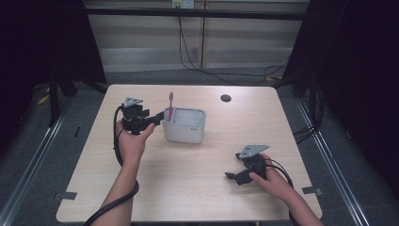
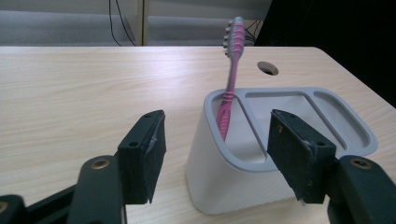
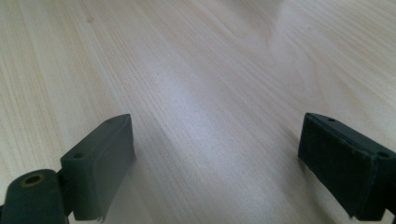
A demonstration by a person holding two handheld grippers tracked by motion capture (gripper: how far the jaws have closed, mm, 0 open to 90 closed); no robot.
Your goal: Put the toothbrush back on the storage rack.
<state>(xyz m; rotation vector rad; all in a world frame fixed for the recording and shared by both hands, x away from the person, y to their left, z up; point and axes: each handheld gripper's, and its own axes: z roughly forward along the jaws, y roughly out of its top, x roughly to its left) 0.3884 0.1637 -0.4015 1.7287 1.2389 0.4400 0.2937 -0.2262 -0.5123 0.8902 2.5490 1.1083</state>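
Note:
A pink toothbrush (image 1: 171, 106) (image 2: 229, 100) stands head-up, slightly tilted, in the left end compartment of a white divided holder (image 1: 184, 132) (image 2: 219, 186) near the table's middle. My left gripper (image 1: 160, 115) (image 2: 217, 119) is level at the holder's left end, open. Its jaws stand either side of that end without touching it, and the toothbrush is just beyond them, free. My right gripper (image 1: 230, 175) (image 3: 217, 121) rests low near the front right of the table, open wide, with bare wood between its pads.
The light wood table (image 1: 202, 197) has a round cable hole (image 1: 226, 98) (image 2: 267, 68) behind the holder. Dark curtains flank the table, and cables (image 1: 207, 70) trail on the floor beyond its far edge.

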